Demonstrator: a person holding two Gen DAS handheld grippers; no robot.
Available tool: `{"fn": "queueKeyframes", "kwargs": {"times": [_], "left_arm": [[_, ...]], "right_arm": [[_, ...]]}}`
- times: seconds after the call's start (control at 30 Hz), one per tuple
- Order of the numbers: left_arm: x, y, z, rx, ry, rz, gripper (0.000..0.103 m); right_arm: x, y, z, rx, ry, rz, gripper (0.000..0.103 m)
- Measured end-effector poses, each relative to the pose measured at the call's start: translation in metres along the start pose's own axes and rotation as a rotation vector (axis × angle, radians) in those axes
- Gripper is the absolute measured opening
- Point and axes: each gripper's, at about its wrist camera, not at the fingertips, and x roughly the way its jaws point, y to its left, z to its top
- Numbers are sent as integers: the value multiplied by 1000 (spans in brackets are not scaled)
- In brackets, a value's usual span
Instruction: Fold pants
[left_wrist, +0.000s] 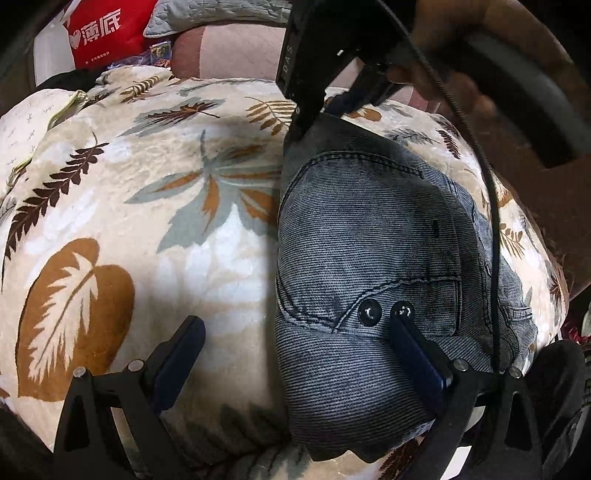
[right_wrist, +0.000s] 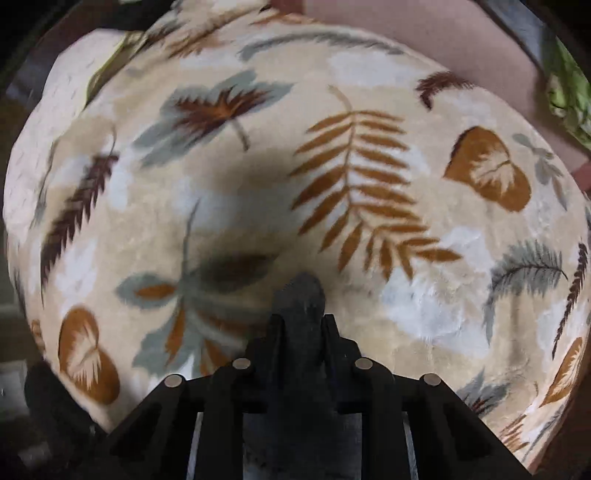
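Grey-blue denim pants (left_wrist: 373, 266) lie folded on a cream leaf-print blanket (left_wrist: 147, 206); a pocket seam and two dark rivets show near the front. My left gripper (left_wrist: 299, 325) is open just above the pants' near end; one finger (left_wrist: 413, 350) rests over the denim, the other over the blanket. My right gripper (right_wrist: 301, 325) is shut on a bunch of the denim (right_wrist: 301, 295), and in the left wrist view it (left_wrist: 306, 122) pinches the pants' far end, lifted off the blanket.
The blanket (right_wrist: 369, 184) covers a bed. A red bag (left_wrist: 110, 33), a grey quilted pillow (left_wrist: 207, 18) and a pink cushion (left_wrist: 229, 51) lie at the far edge. A black cable (left_wrist: 493, 236) hangs over the pants' right side.
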Motion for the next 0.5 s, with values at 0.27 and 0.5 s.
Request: {"fn": "queueKeyframes", "kwargs": {"times": [0.27,0.5], "left_arm": [[0,0,-2,-7,-9,-2,101],[-1,1,-4,-21,-13,-1,101]], "right_arm": [[-58,-35,-28,199,-287,33,22],[-72,-37,-119,196,-299,109,60]]}}
